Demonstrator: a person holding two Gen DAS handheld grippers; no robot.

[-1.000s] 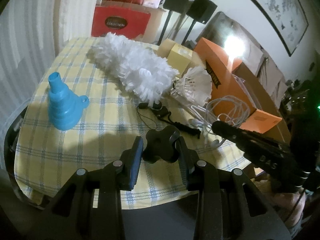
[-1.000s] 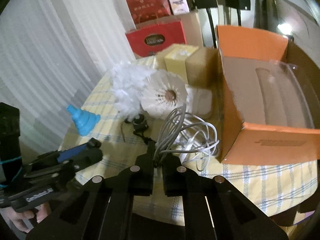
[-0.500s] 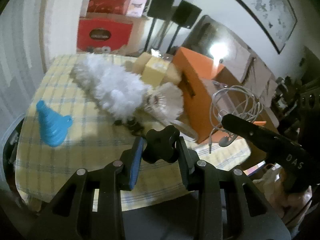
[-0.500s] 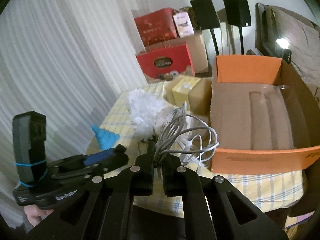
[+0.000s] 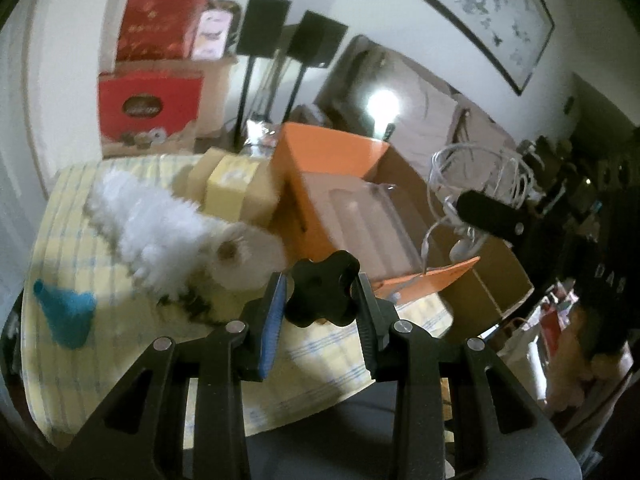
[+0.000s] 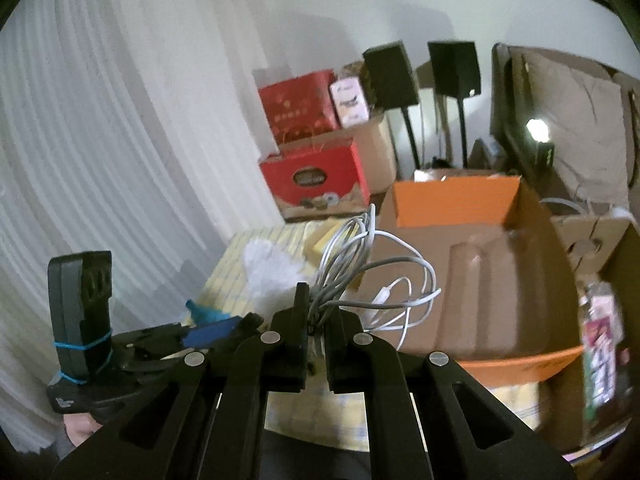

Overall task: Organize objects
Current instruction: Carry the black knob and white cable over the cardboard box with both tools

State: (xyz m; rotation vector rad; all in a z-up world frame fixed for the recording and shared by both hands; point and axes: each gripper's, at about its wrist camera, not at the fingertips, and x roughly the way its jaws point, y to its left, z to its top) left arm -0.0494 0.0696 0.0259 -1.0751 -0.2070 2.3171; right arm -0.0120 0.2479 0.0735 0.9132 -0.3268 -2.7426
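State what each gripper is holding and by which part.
The left gripper clamps a black lobed knob across its sides. The right gripper pinches a coiled white cable at the bottom of its loops.

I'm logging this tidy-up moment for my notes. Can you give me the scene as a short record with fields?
left gripper: shut on black star knob
right gripper: shut on coiled white cable
container: open orange box, clear plastic insert inside
on checked tablecloth: white feather duster, shuttlecock, blue funnel, yellow box
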